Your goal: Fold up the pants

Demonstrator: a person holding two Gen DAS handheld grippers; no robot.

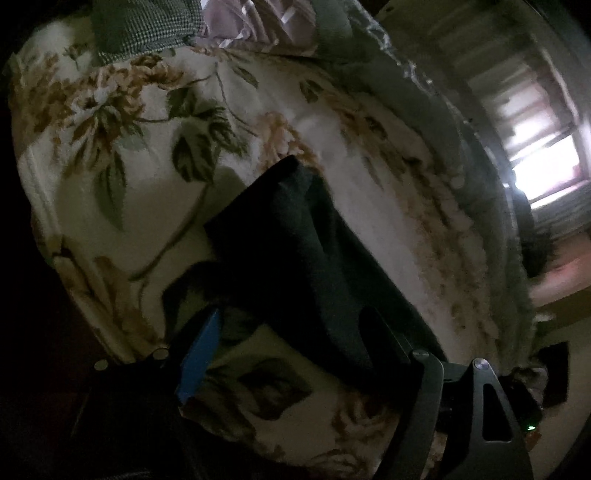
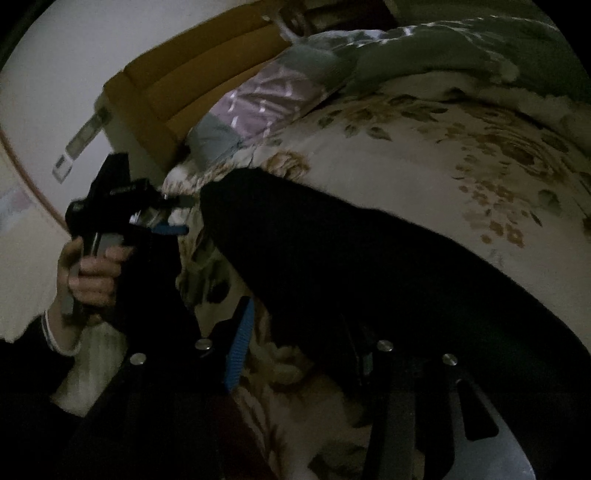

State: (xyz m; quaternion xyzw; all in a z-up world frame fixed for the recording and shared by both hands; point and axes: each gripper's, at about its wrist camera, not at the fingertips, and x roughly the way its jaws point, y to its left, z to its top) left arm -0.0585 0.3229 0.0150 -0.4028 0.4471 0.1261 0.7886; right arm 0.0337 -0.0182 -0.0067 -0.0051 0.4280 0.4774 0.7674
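Dark folded pants (image 1: 295,251) lie as a long strip on the floral blanket (image 1: 147,147). My left gripper (image 1: 291,343) stands open over their near end. Its blue pad (image 1: 199,354) is off the cloth to the left, and the dark right finger overlaps the pants' edge. In the right wrist view the pants (image 2: 369,258) run from the middle to the lower right. My right gripper (image 2: 301,350) is open, its blue pad (image 2: 240,343) over bare blanket (image 2: 406,166) and its other finger against the dark cloth. A hand (image 2: 92,269) holds the left gripper (image 2: 181,216) at the pants' far end.
A grey-green and mauve quilt (image 2: 280,92) is bunched along the far side of the bed by a brown headboard (image 2: 192,74). A houndstooth cloth (image 1: 144,29) lies at one corner. A bright window (image 1: 546,162) is beyond the bed's edge.
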